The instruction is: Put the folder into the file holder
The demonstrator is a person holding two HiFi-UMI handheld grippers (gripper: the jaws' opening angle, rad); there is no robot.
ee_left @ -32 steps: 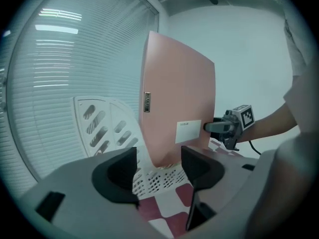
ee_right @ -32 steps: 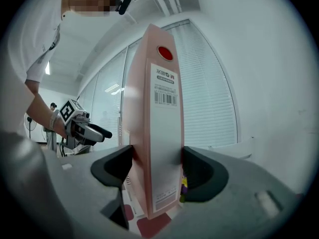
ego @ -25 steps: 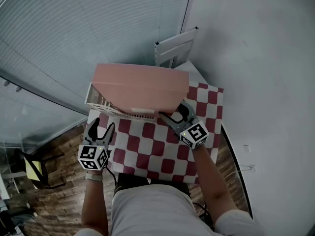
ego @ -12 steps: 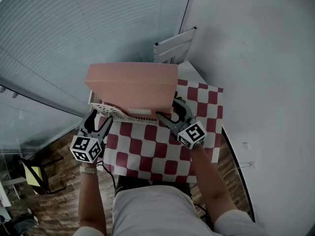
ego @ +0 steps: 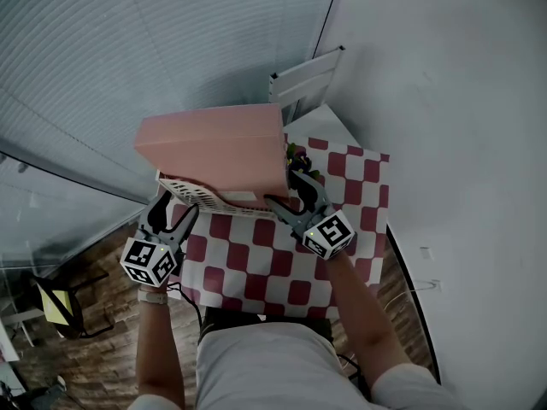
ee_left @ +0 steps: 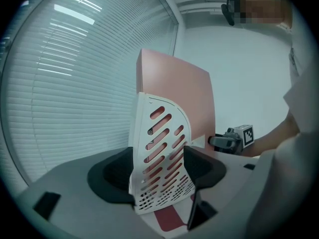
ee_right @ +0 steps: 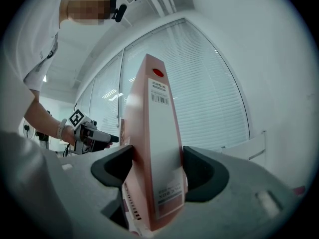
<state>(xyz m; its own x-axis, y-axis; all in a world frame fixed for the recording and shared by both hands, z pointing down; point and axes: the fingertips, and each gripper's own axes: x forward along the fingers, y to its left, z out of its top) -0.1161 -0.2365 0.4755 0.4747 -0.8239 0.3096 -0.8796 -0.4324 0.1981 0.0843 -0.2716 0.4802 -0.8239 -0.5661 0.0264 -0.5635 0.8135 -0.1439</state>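
Your right gripper (ego: 285, 188) is clamping the pink box-shaped folder (ego: 214, 148) by its narrow spine end. In the right gripper view, the jaws are standing wide. Both pads are pressing flat against the folder's two broad faces, and the white spine label (ee_right: 162, 148) is facing the camera.

You are holding the folder on edge. Its lower part is sitting inside the white perforated plastic file holder (ego: 192, 193), and most of its body is rising above the holder's rim. In the left gripper view, the pink is showing through the slots of the holder's side wall (ee_left: 162, 153).

The file holder is resting at the far left corner of the table, on the red-and-white checked cloth (ego: 256, 263). In the left gripper view it is leaning slightly off upright.

Your left gripper (ego: 173, 213) is positioned at the holder's near left end. Its jaws have just been opening and are now standing wide. The holder's slotted end is sitting between them, with a pad just beside each side of it. Firm pad pressure on the holder is not showing.

The two grippers are working at opposite ends of the assembly: the left on the holder, the right on the folder. White slatted blinds (ego: 128, 49) are running behind the table.
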